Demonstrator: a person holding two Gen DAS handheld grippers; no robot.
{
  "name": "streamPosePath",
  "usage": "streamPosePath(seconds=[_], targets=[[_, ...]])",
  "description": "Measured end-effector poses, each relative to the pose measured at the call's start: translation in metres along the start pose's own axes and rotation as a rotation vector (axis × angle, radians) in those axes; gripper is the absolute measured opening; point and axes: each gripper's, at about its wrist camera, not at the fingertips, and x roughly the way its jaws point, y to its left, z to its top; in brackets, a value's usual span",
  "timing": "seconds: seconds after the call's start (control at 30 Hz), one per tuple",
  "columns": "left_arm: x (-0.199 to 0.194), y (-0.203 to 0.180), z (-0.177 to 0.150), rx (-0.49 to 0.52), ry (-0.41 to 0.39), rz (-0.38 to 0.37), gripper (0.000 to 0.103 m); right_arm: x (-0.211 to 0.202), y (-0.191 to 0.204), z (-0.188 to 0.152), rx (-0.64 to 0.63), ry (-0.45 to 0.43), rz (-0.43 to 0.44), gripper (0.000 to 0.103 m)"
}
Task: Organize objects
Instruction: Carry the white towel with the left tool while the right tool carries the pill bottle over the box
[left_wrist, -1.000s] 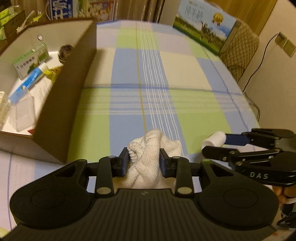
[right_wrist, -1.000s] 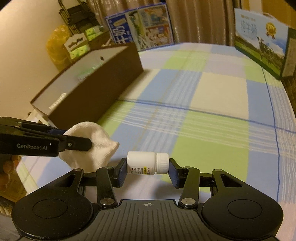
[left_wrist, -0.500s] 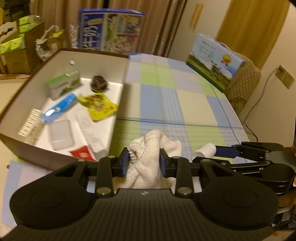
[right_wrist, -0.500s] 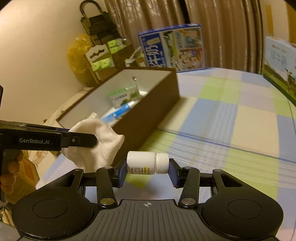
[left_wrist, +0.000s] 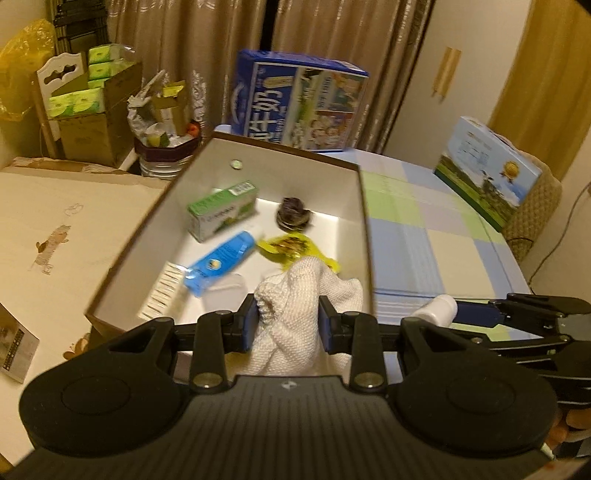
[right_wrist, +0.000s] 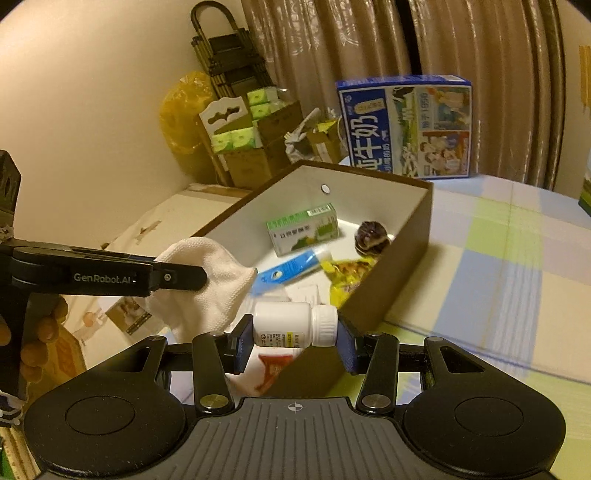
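— What's on the left?

— The left gripper is clamped on a white cloth, hanging above the near end of the brown box.

— And inside the box?

— A green carton, a blue tube, a yellow packet.

— On the right?

— The right gripper pinches a white bottle lying sideways over the box's near corner, by the checked tablecloth.
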Motion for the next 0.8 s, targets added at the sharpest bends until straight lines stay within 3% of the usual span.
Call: streamPosePath(seconds=[0.37,0.8], targets=[[0.044,0.038,0.037,0.048,0.014,0.034,0.028,0.066,-0.003,0.028,-0.021,0.053,-0.081,0.044],[0.114,0.050,0.068,0.109,0.084,0.035,0.028,0.114,-0.022,0.058,-0.033,0.094,-0.148,0.044]])
